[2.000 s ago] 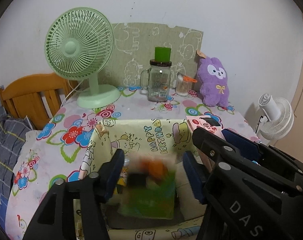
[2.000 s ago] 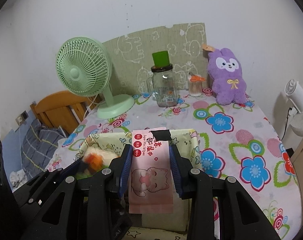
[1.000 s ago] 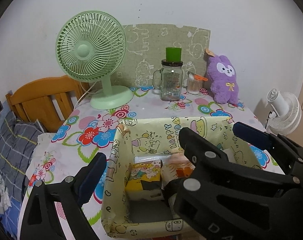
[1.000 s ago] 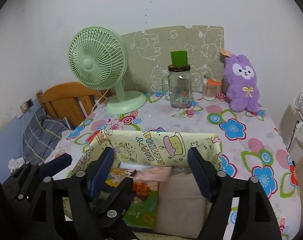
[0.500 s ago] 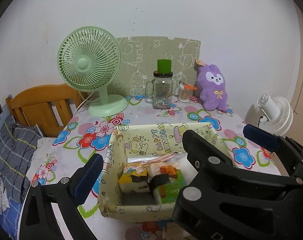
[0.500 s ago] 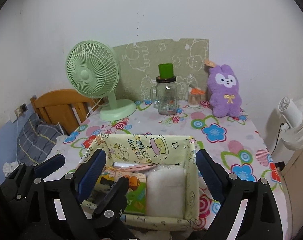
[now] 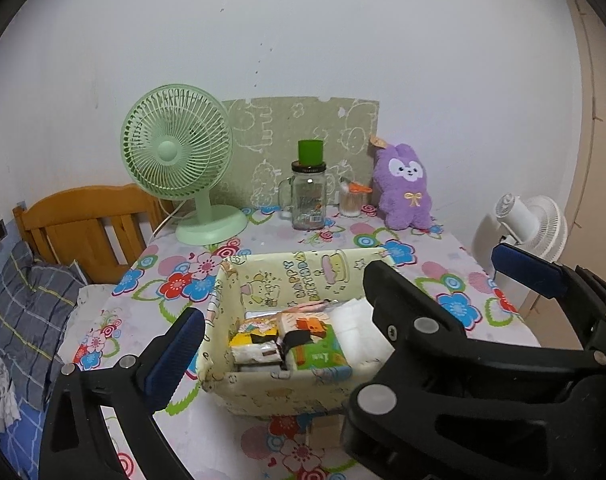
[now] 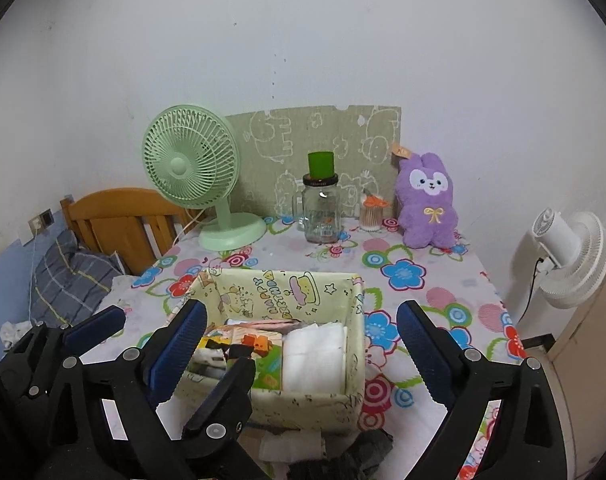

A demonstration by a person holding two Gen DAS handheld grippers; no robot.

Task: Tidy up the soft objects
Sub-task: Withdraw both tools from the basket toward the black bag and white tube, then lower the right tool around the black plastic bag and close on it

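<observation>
The yellow fabric box [image 8: 303, 396] stands on the flowered table [image 8: 423, 280], with a white soft pack [image 8: 315, 356] and colourful packs [image 8: 243, 348] inside. The left gripper [image 7: 343, 320] and right gripper [image 8: 299, 344] hang above it, fingers wide apart, holding nothing.

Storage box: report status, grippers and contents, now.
Left gripper open, empty. Right gripper open, empty, above the box. Storage box on the table, holding packets and a white pack. Purple plush at the wall, outside. Nothing blocking.
</observation>
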